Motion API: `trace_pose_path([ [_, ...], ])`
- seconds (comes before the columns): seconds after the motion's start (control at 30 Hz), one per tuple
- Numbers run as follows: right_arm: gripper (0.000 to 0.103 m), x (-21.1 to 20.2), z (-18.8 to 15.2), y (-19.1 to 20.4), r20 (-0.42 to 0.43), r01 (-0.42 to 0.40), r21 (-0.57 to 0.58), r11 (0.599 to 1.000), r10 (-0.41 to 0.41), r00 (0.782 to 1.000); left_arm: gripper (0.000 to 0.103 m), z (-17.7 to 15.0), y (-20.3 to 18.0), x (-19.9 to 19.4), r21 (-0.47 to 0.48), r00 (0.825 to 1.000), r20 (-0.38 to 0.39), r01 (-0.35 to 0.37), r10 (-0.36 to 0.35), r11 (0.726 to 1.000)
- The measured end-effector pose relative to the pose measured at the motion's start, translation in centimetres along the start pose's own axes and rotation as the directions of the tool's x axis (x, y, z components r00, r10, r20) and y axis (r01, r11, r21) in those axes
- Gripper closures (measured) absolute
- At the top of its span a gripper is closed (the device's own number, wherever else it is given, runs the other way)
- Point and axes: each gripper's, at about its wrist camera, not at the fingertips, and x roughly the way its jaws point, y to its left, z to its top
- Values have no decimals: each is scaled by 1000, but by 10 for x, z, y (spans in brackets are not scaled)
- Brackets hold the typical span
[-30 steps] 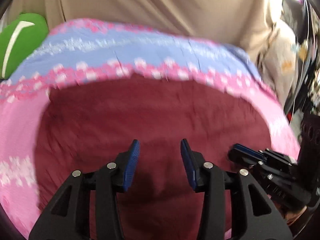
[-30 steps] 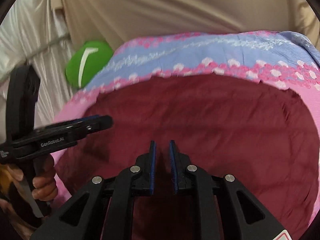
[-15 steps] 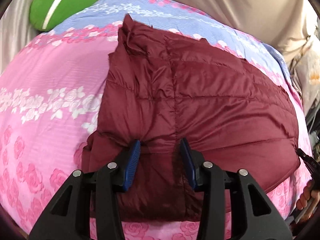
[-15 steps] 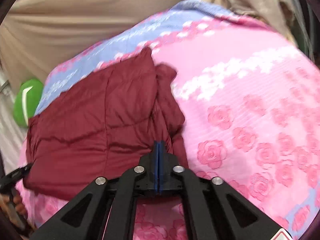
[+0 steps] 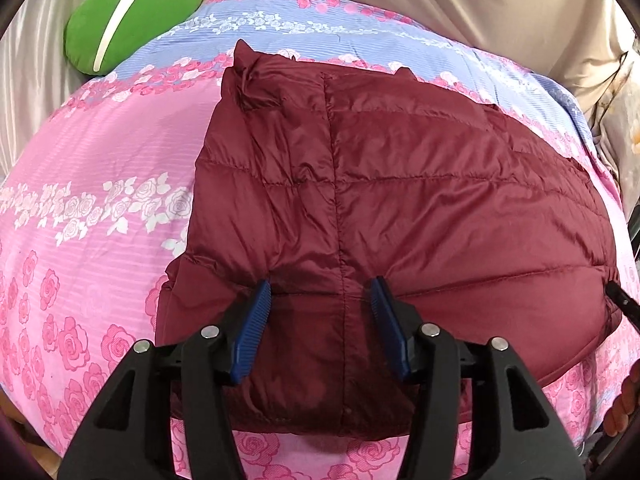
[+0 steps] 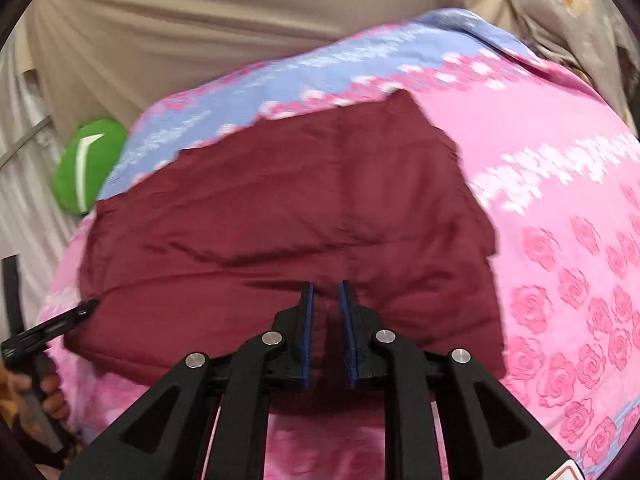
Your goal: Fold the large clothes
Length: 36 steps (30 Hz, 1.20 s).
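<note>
1. As the maroon quilted jacket (image 5: pixel 400 184) lies folded into a rough rectangle on the pink floral bedspread (image 5: pixel 100 184), its near edge sits directly under both tools.
2. The left hand-held gripper (image 5: pixel 320 320) has just been opening. Its blue pads stand apart over the jacket's near-left corner, either side of a stitched seam, and they press on nothing.
3. The right hand-held gripper (image 6: pixel 325 320) has its jaws a narrow gap apart, having just opened slightly. Maroon fabric shows in the gap; no clamping is evident.
4. The jacket's long axis runs crosswise to both tools, from the left one to the right one, and the body extends away ahead of them.
5. Judgement: neither hand is clearly nearer, since each covers its own end of the near edge. A further fold would probably carry that edge forward.
6. A green cushion (image 5: pixel 132 16) lies well apart, beyond the bedspread's far-left corner.
</note>
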Motion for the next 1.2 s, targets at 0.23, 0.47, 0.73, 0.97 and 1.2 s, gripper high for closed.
trace_pose_path([
  [0.23,86,19,-22,30,-51,23,-110,994,-28,998,51,-3,1,-1,7,1000,7,15,-15,1000],
  [0.47,84,3,18,61,-7,-99,-111,989,99,995,48,19,-4,-27,22,991,85,100,-102,995],
  [0.73,81,55,106,119,43,-180,-174,968,190,981,26,108,-13,-5,-19,978,159,140,-136,990],
  [0.97,82,160,105,135,-151,-147,-159,976,123,981,23,117,-27,69,7,998,60,31,-31,999],
  [1.2,84,155,116,127,-146,-164,-127,978,145,979,15,109,-28,76,27,996,92,-15,13,1000],
])
